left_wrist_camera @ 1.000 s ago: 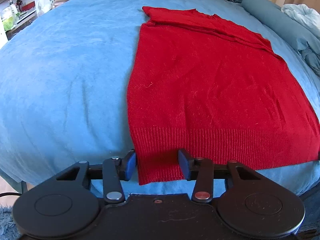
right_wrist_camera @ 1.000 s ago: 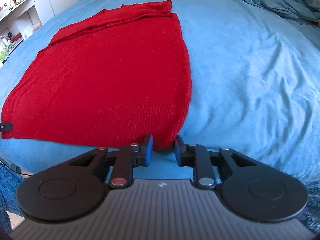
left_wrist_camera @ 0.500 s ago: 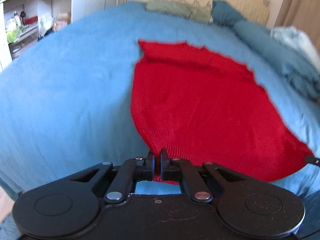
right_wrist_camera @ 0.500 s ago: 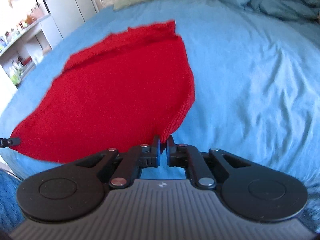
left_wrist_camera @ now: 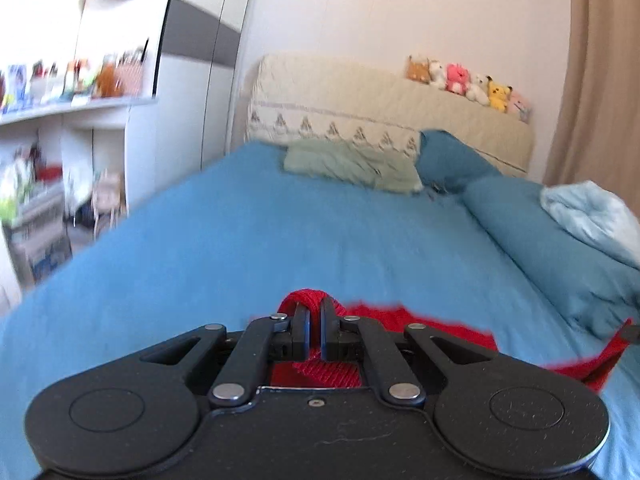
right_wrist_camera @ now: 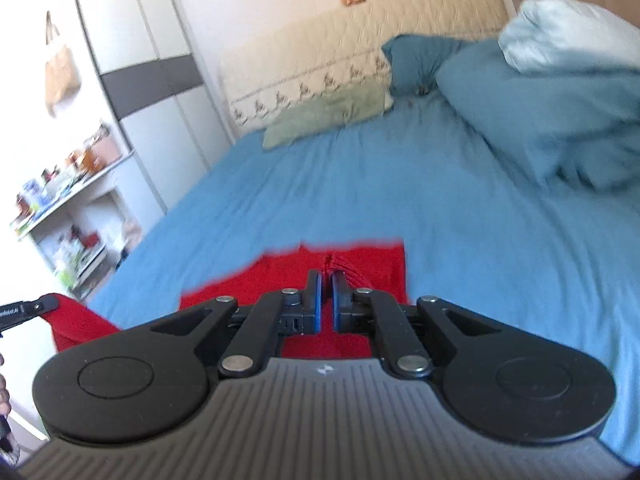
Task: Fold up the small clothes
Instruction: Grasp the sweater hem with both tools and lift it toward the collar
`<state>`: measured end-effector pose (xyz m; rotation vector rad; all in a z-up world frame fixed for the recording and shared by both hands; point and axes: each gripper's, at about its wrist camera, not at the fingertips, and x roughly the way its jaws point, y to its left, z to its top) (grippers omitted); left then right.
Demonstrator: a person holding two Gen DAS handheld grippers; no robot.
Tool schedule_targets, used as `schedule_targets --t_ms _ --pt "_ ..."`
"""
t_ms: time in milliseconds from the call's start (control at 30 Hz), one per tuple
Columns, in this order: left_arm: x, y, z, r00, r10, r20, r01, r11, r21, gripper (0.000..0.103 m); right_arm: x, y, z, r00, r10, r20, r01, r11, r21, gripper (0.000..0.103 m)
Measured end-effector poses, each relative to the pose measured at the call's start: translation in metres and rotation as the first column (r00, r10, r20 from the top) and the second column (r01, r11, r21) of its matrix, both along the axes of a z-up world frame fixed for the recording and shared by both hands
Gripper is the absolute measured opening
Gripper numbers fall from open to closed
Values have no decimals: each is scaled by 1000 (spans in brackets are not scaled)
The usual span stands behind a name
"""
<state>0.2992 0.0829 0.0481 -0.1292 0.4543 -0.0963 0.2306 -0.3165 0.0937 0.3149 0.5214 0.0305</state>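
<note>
A red knit sweater hangs lifted by its ribbed hem above the blue bed. My left gripper is shut on one hem corner, a fold of red knit bulging over its tips. In the right wrist view my right gripper is shut on the other hem corner, and the sweater drapes below and ahead of it. The left gripper's fingertip shows at the left edge there, holding red cloth. Most of the garment is hidden under the gripper bodies.
A green pillow and a dark blue pillow lie at the headboard, which has several plush toys on top. A rolled blue duvet lies along the right. White shelves and a wardrobe stand left.
Both grippers closed on the hem corners and rose sharply, lifting the hem off the bed. The views tilted up from the flat sweater to the headboard and wall.
</note>
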Motion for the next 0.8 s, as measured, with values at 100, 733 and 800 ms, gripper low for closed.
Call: schedule_targets --t_ms 100,733,800 --pt "62 -18 -6 999 43 11 -43 996 73 5 82 0 0 999 -23 -24 22 999 -46 20" --pt "234 -21 -152 972 126 -198 -108 989 97 62 291 9 -171 977 -87 -194 54 984 -170 43" --pt "227 -19 -144 976 150 -157 -135 986 101 86 282 8 -166 984 -89 -153 60 981 -182 83"
